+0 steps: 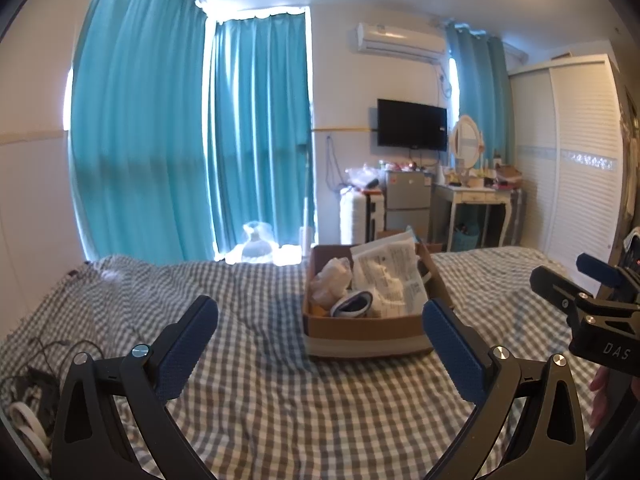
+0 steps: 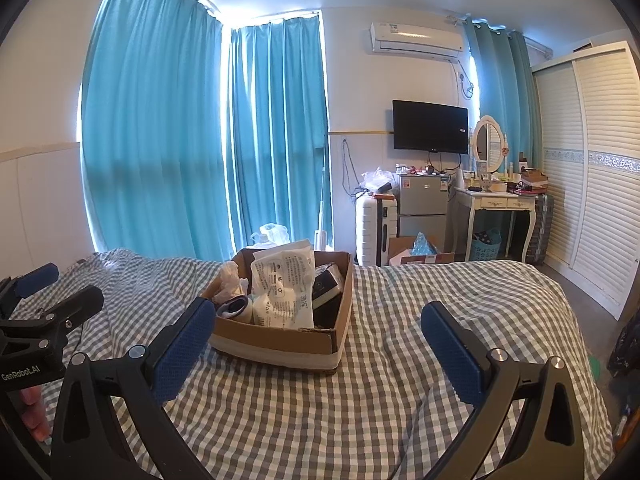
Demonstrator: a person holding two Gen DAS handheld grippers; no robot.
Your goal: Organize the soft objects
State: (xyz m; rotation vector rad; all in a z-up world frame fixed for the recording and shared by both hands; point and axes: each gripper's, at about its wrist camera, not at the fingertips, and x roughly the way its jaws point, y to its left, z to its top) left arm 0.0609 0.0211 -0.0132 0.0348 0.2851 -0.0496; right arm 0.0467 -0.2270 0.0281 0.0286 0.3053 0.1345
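Observation:
A brown cardboard box point(image 1: 362, 330) point(image 2: 280, 340) sits on the bed with the grey checked sheet point(image 1: 256, 400) point(image 2: 360, 400). It holds white printed soft packs point(image 1: 390, 276) point(image 2: 286, 284), a crumpled white plastic bag point(image 1: 332, 280) point(image 2: 230, 278), a rolled blue and white item point(image 1: 352, 305) point(image 2: 236, 307) and a dark packet point(image 2: 326, 284). My left gripper point(image 1: 320, 312) is open and empty, held just short of the box. My right gripper point(image 2: 318, 316) is open and empty, to the right of the box. Each gripper shows at the edge of the other's view point(image 1: 568, 280) point(image 2: 52, 284).
Black cables and white rings point(image 1: 28, 400) lie at the bed's left edge. Beyond the bed stand teal curtains point(image 2: 180, 140), a white suitcase point(image 2: 374, 226), a small fridge point(image 2: 424, 204), a dressing table point(image 2: 500, 204) and a white wardrobe point(image 2: 592, 180).

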